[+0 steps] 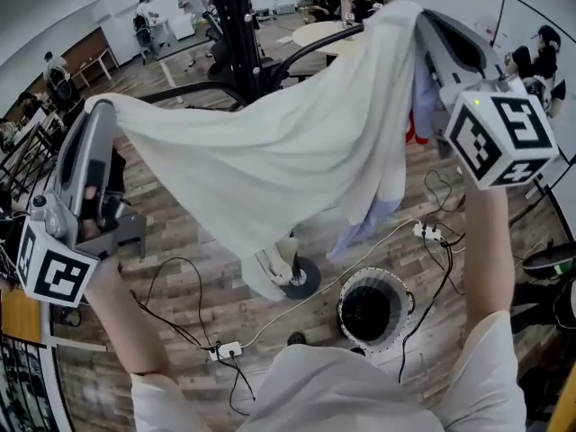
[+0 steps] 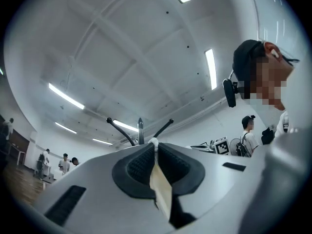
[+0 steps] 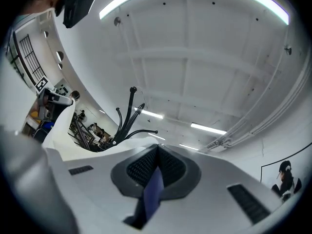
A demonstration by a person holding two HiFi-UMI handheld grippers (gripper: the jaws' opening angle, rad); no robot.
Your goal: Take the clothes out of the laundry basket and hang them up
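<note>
A large cream-white garment (image 1: pixel 279 151) is stretched wide in the air between my two grippers, and a pale blue part (image 1: pixel 364 223) hangs down from it. My left gripper (image 1: pixel 101 108) is shut on its left corner, and a cream fold (image 2: pixel 160 182) shows pinched between the pads. My right gripper (image 1: pixel 421 16) holds the right corner high. In the right gripper view a bluish strip of cloth (image 3: pixel 153 191) sits in the shut jaws. The round laundry basket (image 1: pixel 403 295), dark inside, stands on the floor below. The black rack (image 1: pixel 238 34) with curved arms rises just behind the cloth.
The rack's round base (image 1: pixel 304 282) rests on the wooden floor beside the basket. Power strips (image 1: pixel 225 350) and loose cables lie around. People and desks are far back in the room. A person (image 2: pixel 248 133) stands off to the side in the left gripper view.
</note>
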